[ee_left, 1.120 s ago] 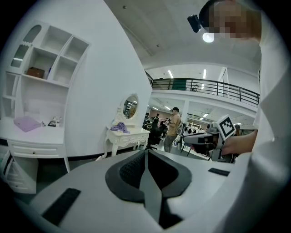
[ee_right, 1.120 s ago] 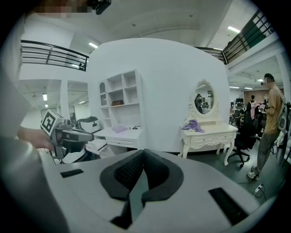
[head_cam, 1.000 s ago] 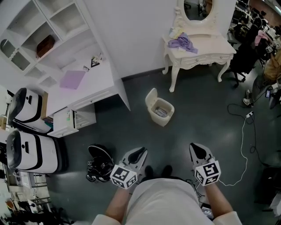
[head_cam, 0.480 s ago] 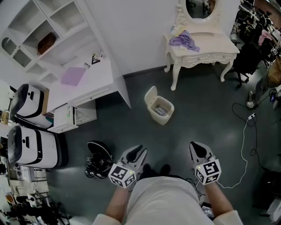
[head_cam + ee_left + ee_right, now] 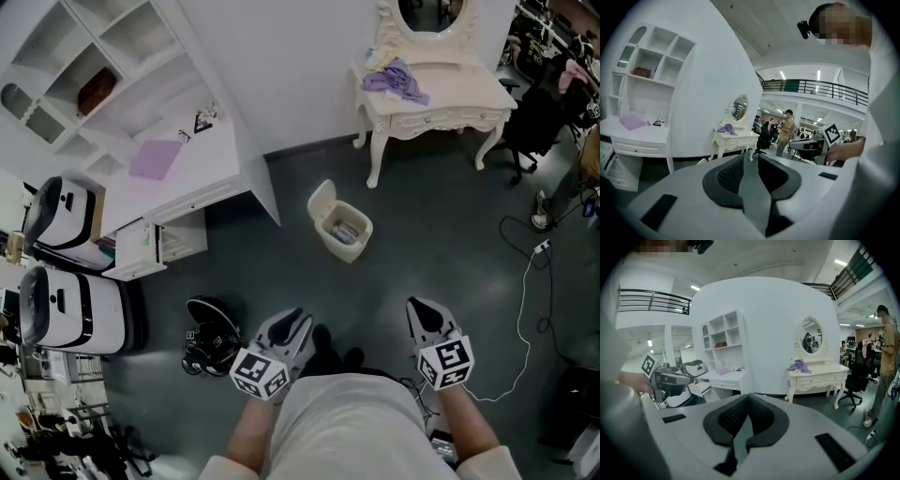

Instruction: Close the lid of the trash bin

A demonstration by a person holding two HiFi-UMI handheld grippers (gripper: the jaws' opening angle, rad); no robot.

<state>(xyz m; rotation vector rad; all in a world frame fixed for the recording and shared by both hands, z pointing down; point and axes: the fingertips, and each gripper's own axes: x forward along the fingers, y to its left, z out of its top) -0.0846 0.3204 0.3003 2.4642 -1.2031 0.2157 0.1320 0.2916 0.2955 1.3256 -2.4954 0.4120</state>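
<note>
While the bin [image 5: 330, 246] stands on the dark floor [image 5: 422, 234], its lid [image 5: 322, 201] is tipped up at the rim's far-left edge, so the bin is open. Something pale lies inside; what it is cannot be made out. The bin sits in the gap between the desk [image 5: 202, 173] on the left and the mirror desk [image 5: 459, 84] on the right, nearer the mirror desk's front leg, and touches neither. A purple cloth [image 5: 394, 80] lies crumpled on the mirror desk. A purple sheet [image 5: 155, 159] lies flat on the desk, below the open shelves [image 5: 103, 56].

Both grippers are held low in front of the person, well apart from the bin, and point towards it.

- Left gripper [image 5: 292, 319]: the fingers [image 5: 724, 176] have just been opening. They now stand at a moderate gap, and nothing is between them.
- Right gripper [image 5: 424, 307]: the fingers [image 5: 729, 418] are together and meet at the tips. Nothing is held.

A black object [image 5: 211, 342] lies on the floor just left of the left gripper. A white cable [image 5: 525, 309] trails across the floor on the right.
</note>
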